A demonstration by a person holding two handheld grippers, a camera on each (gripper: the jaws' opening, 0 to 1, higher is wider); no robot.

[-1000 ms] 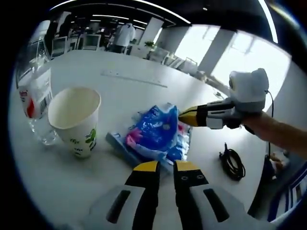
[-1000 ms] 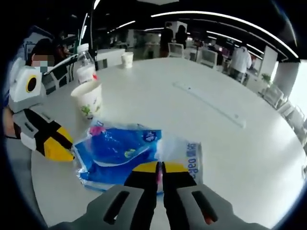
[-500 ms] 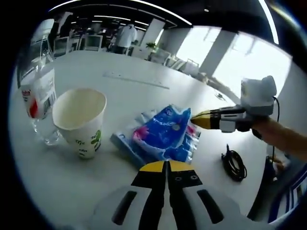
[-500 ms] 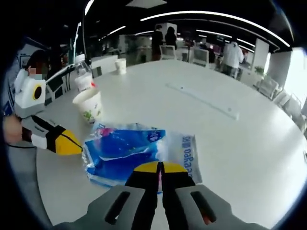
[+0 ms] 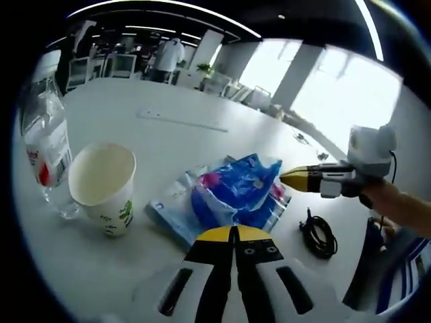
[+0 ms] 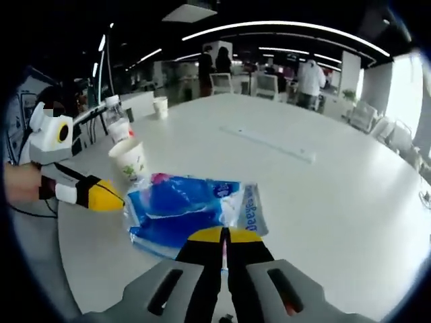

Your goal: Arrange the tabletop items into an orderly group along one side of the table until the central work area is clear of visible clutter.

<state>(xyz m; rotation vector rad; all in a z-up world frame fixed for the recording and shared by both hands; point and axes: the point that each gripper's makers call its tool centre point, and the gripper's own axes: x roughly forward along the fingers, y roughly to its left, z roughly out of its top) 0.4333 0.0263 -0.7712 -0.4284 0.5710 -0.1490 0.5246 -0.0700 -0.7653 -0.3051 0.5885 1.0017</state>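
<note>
where the left gripper view looks along its own tool, the left tool point(image 5: 234, 232) has its yellow-tipped jaws pressed together with nothing between them, poised just short of the blue plastic tissue pack point(image 5: 232, 195) lying on the white bench point(image 5: 202, 101). to the left of the pack stands an upright paper cup point(image 5: 103, 188), open and empty as far as its inside shows, and just beside that a clear water bottle point(image 5: 44, 145) with a red and white label. the cup and bottle stand close together, apart from the pack. the right tool point(image 5: 296, 180) comes in from the right of this view, its yellow tips closed to a point near the pack's far edge; whether it touches the wrapper i cannot tell. a coiled black cable point(image 5: 315, 235) lies on the bench beyond the pack, near the edge.

in the right gripper view the right tool point(image 6: 225, 235) shows its jaws closed, their tips over the near edge of the tissue pack point(image 6: 182, 212), and i cannot tell if they pinch the wrapper. the left tool point(image 6: 108, 196) sits at the pack's left end. the paper cup point(image 6: 130, 159) stands behind it, a second paper cup point(image 6: 160, 106) well back. people stand in the far background.
</note>
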